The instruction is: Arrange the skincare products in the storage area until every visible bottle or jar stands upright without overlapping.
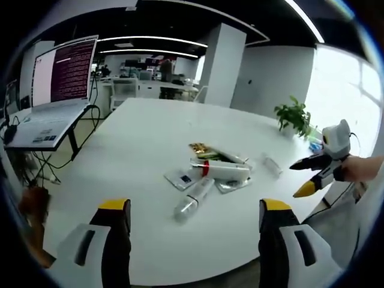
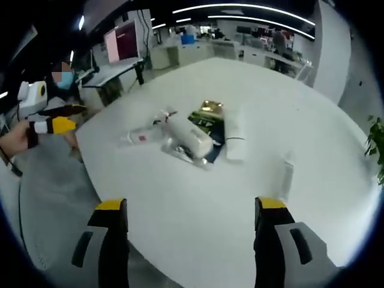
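Too small and blurred to identify one by one: pile of skincare products (image 1: 210,171) at the middle of the white table (image 1: 138,150), labels unreadable. Partly buried under the white tube (image 1: 221,170) of that pile: flat sachets (image 1: 180,179) and a gold-topped pack (image 1: 201,147). Beside the pile, hard to make out against the table: a clear bottle (image 1: 271,164), outline faint. Cut off at the picture's lower edge: left gripper (image 1: 195,207) and right gripper (image 2: 191,205), bodies out of frame

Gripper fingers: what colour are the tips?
Yellow tips on black fingers, clearest in the left gripper view.
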Motion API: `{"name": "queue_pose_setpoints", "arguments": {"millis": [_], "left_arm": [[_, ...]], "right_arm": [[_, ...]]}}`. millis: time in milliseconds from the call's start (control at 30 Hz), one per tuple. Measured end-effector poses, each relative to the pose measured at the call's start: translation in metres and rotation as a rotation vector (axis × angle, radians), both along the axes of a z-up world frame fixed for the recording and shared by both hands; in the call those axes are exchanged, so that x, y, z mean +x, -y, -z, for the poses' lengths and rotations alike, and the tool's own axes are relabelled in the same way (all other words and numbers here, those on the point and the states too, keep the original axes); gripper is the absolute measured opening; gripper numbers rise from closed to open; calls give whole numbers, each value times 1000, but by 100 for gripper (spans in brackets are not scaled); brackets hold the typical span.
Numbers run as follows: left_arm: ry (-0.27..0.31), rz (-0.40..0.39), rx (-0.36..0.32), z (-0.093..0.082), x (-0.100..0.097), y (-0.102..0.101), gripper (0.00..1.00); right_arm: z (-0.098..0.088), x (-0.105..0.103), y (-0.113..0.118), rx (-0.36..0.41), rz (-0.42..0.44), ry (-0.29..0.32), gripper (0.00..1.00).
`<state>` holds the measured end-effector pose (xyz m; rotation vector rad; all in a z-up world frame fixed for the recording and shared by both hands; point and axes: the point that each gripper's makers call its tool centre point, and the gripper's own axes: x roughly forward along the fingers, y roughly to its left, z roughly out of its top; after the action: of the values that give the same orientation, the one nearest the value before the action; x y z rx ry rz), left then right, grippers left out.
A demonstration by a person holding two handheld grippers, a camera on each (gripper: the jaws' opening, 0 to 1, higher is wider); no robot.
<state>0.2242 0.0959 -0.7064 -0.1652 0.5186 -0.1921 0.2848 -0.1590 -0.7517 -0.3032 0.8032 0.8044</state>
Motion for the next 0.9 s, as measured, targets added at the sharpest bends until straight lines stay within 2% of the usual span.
{"name": "queue_pose_setpoints", "arguments": {"millis": [500, 900], "left_arm": [[1, -8, -9, 0, 0, -2, 79], [0, -15, -24, 0, 0, -5, 78]], "right_arm": [[2, 22, -37, -48, -123, 14, 79], [10, 34, -50, -69, -183, -6, 76]]}}
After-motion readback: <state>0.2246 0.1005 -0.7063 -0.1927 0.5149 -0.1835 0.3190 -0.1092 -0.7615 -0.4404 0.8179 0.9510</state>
